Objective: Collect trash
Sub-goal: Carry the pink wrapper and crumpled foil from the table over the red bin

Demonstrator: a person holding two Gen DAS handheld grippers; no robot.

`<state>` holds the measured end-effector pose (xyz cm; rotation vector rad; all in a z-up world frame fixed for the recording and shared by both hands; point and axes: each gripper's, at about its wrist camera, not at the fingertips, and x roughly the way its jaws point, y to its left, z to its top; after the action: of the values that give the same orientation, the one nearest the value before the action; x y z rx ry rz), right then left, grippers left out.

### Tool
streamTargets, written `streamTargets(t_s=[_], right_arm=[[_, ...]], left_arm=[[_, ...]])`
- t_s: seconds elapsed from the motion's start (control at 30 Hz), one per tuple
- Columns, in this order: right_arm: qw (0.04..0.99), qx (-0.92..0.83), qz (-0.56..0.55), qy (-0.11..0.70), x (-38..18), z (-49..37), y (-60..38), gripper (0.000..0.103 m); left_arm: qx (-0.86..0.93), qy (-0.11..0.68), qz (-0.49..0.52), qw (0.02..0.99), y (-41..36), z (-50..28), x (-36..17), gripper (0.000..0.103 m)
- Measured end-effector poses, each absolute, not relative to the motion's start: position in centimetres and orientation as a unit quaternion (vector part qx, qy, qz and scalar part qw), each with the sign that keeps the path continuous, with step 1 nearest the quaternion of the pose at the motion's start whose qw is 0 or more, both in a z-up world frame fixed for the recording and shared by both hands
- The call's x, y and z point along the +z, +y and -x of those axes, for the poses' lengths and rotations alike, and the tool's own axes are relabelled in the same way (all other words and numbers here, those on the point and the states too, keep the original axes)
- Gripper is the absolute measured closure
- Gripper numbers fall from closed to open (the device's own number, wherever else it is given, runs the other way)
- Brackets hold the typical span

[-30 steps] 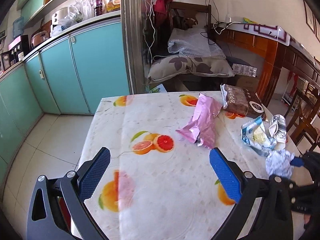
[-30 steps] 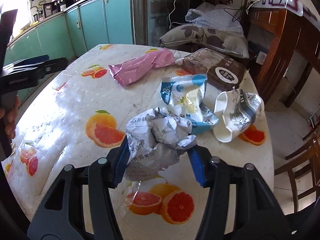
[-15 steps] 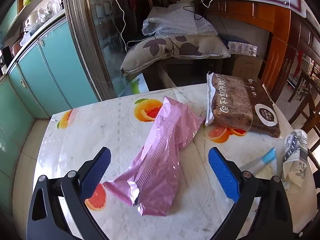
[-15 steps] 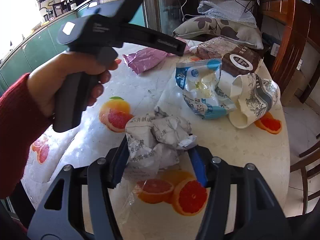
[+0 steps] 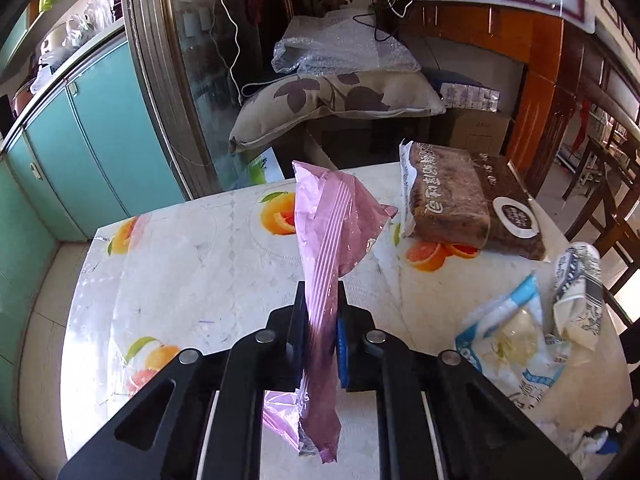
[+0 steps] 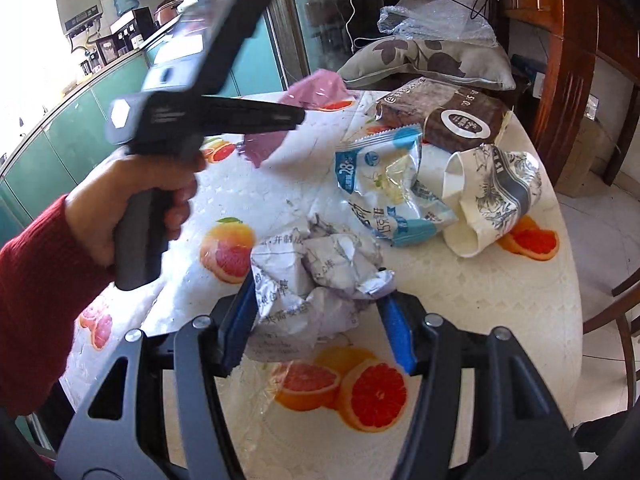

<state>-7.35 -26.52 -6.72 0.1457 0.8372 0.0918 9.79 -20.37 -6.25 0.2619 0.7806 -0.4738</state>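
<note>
My left tool (image 5: 320,320), frame centre, pinches the pink plastic wrapper (image 5: 332,232) mid-length: light, limp, slippery film, best gripped where bunched. My right tool (image 6: 320,312), lower centre, clamps the crumpled paper wad (image 6: 312,280), springy and weightless, above the counter (image 6: 480,300).

The left gripper (image 5: 320,320) pinches the pink wrapper (image 5: 328,248) above the table (image 5: 224,264).

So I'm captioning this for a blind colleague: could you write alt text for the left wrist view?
The left gripper is clamped on a pink plastic wrapper, which sticks up between its fingers over a fruit-print table. To the right lie a brown bread package, a blue-and-white wrapper and a crushed paper cup.
</note>
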Motion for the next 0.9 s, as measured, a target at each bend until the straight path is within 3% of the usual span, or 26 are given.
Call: streamTargets(t_s=[0.43,0.9], right_arm=[[0.936,0.015,-0.076,0.343,-5.2,8.9,-24.8,0.047],[0.932,0.009,-0.06,0.357,-6.0,8.2,-23.8,0.047]], left_arm=[[-0.265,0.351,-0.127,0.889,-13.4,-3.1,-4.3,0.093],[-0.25,0.343,-0.111,0.899,-9.0,-1.7,-4.1,0.093]])
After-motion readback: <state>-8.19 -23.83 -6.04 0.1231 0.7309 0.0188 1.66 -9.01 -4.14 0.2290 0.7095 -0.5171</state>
